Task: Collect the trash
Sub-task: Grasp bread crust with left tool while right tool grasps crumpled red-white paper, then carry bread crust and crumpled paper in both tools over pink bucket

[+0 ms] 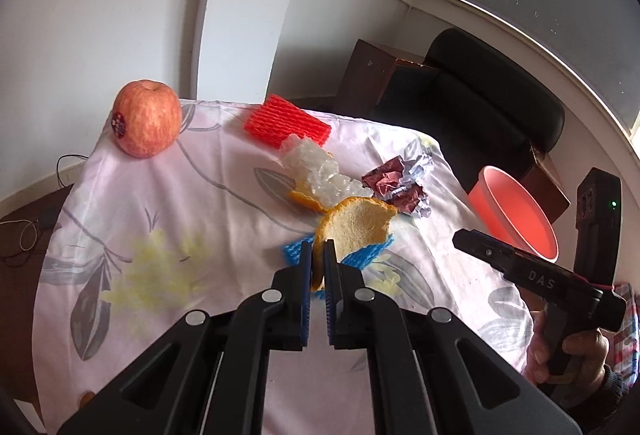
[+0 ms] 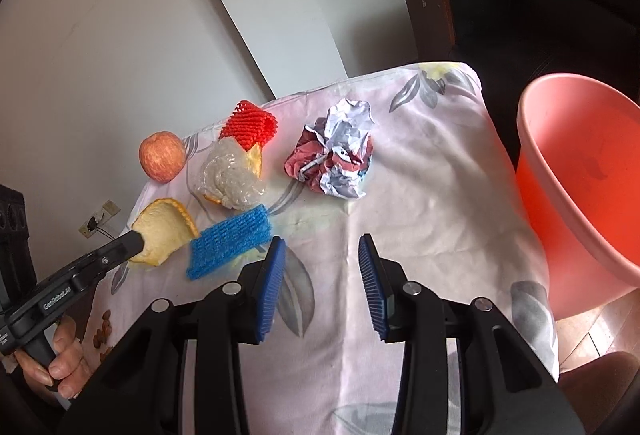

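Note:
My left gripper (image 1: 319, 249) is shut on an orange peel (image 1: 356, 225) and holds it above a blue foam net (image 1: 370, 249). The peel (image 2: 164, 231) and blue net (image 2: 230, 241) also show in the right wrist view. My right gripper (image 2: 322, 247) is open and empty over the floral tablecloth (image 2: 420, 203). On the cloth lie a crumpled wrapper (image 2: 336, 159), a clear plastic wad (image 2: 230, 175) over another peel piece, and a red foam net (image 2: 250, 125). A pink basin (image 2: 580, 171) stands off the table's right edge.
A red apple (image 1: 146, 119) sits at the far left corner of the table. A black chair (image 1: 472, 107) and a brown cabinet (image 1: 372, 75) stand behind the table. Small brown bits (image 2: 102, 331) lie on the floor at left.

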`<move>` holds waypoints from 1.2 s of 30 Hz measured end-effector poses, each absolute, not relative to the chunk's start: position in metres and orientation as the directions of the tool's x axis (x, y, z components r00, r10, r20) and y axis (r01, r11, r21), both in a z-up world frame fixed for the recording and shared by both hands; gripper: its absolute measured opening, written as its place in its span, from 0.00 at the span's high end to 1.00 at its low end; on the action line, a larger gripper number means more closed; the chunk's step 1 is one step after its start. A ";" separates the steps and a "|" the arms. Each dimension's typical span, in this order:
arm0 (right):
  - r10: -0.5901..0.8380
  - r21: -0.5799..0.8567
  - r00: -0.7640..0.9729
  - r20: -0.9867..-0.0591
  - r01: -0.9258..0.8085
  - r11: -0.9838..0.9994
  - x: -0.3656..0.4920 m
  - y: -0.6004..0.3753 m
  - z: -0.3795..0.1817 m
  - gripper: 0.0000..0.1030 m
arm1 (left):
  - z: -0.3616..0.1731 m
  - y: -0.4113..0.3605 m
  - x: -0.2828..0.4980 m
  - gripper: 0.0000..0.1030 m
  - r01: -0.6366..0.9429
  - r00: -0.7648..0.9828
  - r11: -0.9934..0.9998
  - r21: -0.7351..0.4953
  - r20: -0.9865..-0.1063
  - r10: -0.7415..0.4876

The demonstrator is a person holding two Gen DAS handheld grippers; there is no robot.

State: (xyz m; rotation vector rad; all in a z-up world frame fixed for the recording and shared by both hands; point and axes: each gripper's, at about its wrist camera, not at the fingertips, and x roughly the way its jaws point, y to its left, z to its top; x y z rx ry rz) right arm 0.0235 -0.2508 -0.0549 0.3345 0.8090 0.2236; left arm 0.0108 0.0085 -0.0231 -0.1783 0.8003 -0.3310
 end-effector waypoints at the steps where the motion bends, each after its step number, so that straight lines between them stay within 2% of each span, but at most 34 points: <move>1: 0.316 0.376 0.673 -0.669 -0.061 0.925 0.030 -0.250 -0.054 0.62 | -0.022 0.012 0.010 0.95 0.219 0.651 0.934 -0.283 -0.671 -0.356; 15: 0.264 0.325 0.619 -0.739 -0.016 0.946 0.093 -0.236 -0.078 0.62 | -0.029 0.026 0.033 0.95 0.249 0.614 0.915 -0.318 -0.679 -0.403; 18: 0.252 0.308 0.624 -0.739 -0.019 0.951 0.089 -0.233 -0.080 0.63 | -0.030 0.023 0.039 0.95 0.270 0.598 0.906 -0.325 -0.681 -0.422; 23: 0.229 0.292 0.636 -0.737 -0.007 0.957 0.075 -0.235 -0.075 0.72 | -0.029 0.018 0.050 0.95 0.313 0.578 0.891 -0.331 -0.678 -0.455; 36: 0.147 0.283 0.717 -0.681 0.073 0.956 -0.003 -0.260 -0.028 0.73 | -0.019 -0.020 0.055 0.95 0.445 0.520 0.832 -0.330 -0.662 -0.541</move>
